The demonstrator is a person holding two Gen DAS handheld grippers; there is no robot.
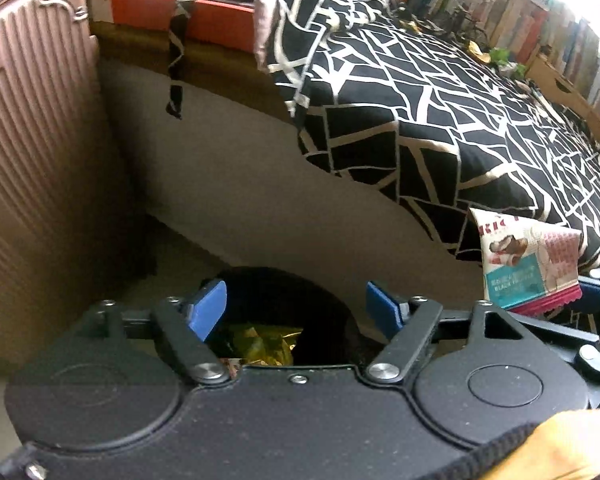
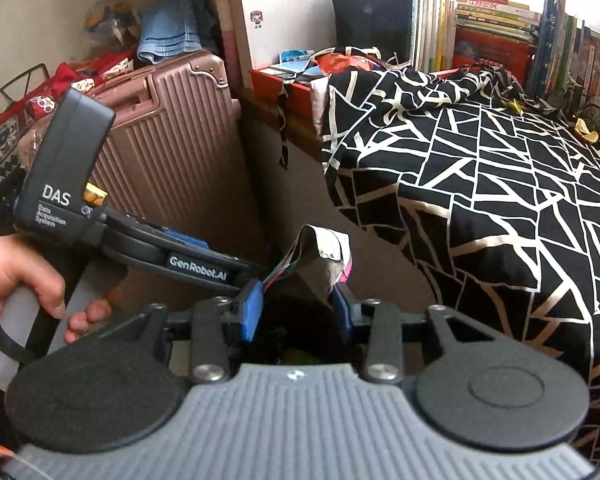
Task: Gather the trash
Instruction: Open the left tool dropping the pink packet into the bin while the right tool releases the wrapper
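Observation:
My left gripper (image 1: 296, 312) hangs open over a black trash bin (image 1: 324, 292) on the floor, with nothing between its blue pads (image 1: 208, 312). A yellow-green wrapper (image 1: 264, 344) lies inside the bin. My right gripper (image 2: 296, 310) is shut on a white, pink and teal snack wrapper (image 2: 320, 256), just above the bin (image 2: 292, 328). The left wrist view shows that wrapper (image 1: 532, 264) to the right, beside the bed edge. In the right wrist view a hand holds the left gripper (image 2: 228, 264) on the left. Yellow and green scraps (image 2: 588, 128) lie far back on the bed.
A pink ribbed suitcase (image 2: 172, 140) stands left of the bin. A bed with a black-and-white cover (image 1: 440, 120) fills the right side. Red boxes (image 1: 220, 16) sit at its head, and books (image 2: 500, 32) line the wall behind.

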